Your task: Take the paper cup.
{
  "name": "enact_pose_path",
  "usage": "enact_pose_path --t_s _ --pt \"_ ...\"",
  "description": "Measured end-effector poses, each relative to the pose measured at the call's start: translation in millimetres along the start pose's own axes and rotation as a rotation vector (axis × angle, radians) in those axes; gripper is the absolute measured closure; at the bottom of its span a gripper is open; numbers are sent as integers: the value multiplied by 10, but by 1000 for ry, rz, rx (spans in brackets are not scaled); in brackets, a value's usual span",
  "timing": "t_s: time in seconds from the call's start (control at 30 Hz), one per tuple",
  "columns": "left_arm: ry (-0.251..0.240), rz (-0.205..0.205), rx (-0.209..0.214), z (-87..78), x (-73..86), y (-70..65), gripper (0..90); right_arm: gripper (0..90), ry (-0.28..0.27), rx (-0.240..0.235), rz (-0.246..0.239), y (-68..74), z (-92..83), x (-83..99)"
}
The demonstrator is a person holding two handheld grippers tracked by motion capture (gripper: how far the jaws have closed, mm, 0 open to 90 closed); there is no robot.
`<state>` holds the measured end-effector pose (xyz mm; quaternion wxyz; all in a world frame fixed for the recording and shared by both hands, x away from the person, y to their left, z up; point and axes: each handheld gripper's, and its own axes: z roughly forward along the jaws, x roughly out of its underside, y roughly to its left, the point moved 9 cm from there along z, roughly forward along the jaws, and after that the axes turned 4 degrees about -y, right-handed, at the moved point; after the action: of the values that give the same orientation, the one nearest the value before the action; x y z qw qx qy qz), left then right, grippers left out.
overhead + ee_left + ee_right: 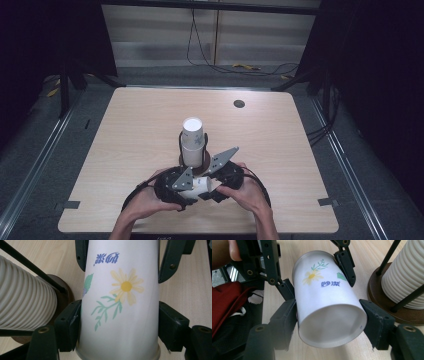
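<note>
A white paper cup (199, 186) printed with a yellow daisy lies on its side just above the table's near edge, held from both ends. My left gripper (190, 191) is shut on the cup (120, 290) near its rim, with a pad pressing each side. My right gripper (211, 187) comes from the opposite side and is shut on the cup (327, 302) at its open mouth, which faces that camera. Just behind stands a stack of ribbed white cups (192, 140) in a black wire holder on a round brown base (204, 163).
The light wooden table (280, 150) has a small dark round grommet (239, 103) at the back right. Red cloth (227, 300) shows at the left of the right gripper view. Cables lie on the floor beyond the table.
</note>
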<state>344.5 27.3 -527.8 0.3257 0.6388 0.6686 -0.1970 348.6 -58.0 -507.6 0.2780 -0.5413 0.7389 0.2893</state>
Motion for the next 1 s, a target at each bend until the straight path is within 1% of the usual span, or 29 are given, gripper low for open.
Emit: enact_pose_path --t_s 0.1,0.17,0.3,0.33,0.37,0.4,0.47,0.53,0.57,0.6,0.67,0.77,0.87,1.0 --pt "-23 -5 7 -3 -3 8 276 349 -17 -2 -5 7 -25 -13" --pt "-36 -9 2 -8 -10 16 270 353 -29 -2 -6 8 -45 -23" --pt "-82 -31 4 -30 -45 33 246 362 -43 -1 -4 11 -67 -37" --pt "-92 -40 -4 -31 -49 37 242 362 -51 -2 -5 10 -70 -43" --pt "-93 -37 -1 -35 -50 40 237 363 -55 0 -4 8 -76 -46" --pt "-95 -37 -8 -37 -50 46 231 364 -56 -1 -2 8 -80 -46" --pt "-113 -49 -26 -39 -58 54 194 365 -54 5 -1 3 -84 -42" --pt "-120 -51 -22 -51 -59 61 186 365 -56 9 5 3 -92 -35" --pt "-130 -64 -27 -53 -60 60 182 365 -58 9 6 2 -97 -32" --pt "-135 -63 -28 -57 -60 67 176 365 -60 10 10 3 -103 -27" --pt "-151 -83 -32 -73 -63 80 173 365 -69 17 8 -10 -113 -18" --pt "-205 -110 -29 -89 -68 75 163 365 -77 25 18 -23 -137 3" --pt "-238 -147 -39 -92 -44 89 160 365 -83 30 36 -36 -155 28" --pt "-276 -171 -47 -117 -27 103 159 364 -95 37 59 -50 -154 60"
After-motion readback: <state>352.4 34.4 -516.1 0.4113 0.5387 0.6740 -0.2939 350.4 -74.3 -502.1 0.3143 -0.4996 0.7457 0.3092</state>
